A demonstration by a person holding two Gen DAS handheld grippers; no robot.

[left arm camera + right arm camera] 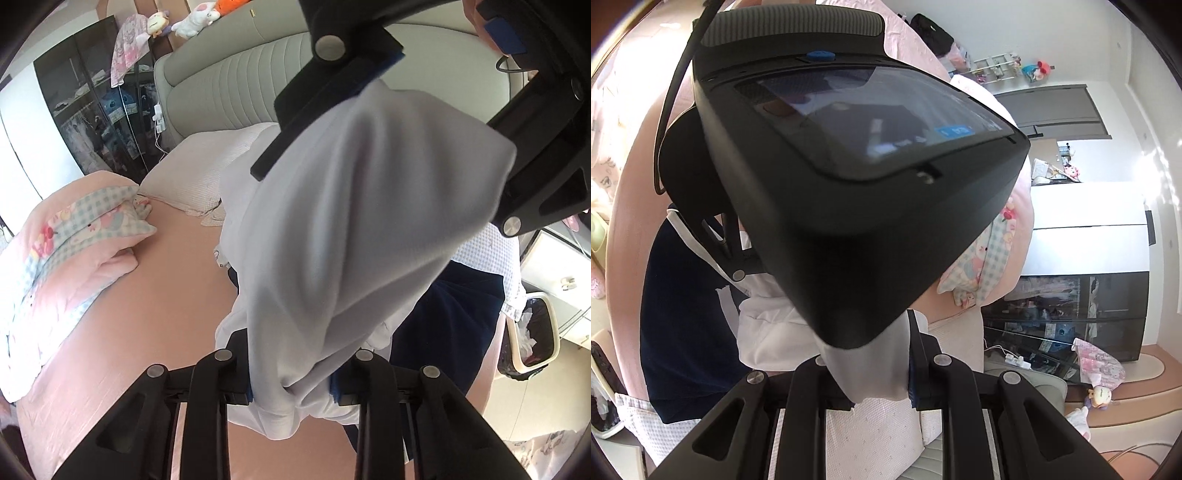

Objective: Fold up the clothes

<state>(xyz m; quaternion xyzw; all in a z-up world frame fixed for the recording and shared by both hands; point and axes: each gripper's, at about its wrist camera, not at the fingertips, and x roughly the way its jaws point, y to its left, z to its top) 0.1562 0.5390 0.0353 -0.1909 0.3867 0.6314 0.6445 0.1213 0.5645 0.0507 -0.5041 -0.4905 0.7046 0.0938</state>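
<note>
We have the white garment [354, 229] lifted above the pink bed sheet [147, 314], strung between our two tools. The left gripper [295, 395] pinches a bunched corner of it between its blue pads, and the right gripper [875, 373] is closed on another stretch of the same cloth, seen from the left wrist as the black jaws clamped at the upper edge. Under it lie more white cloth [236, 184] and a dark navy garment [450, 317] (whether these are separate pieces we cannot tell). The fabric looks thin, light and limp: it sags into deep folds between the grips and will not hold a crease alone. We judge the best holds to be at hems or corners, pulled taut, since mid-panel pinches just bunch it.
</note>
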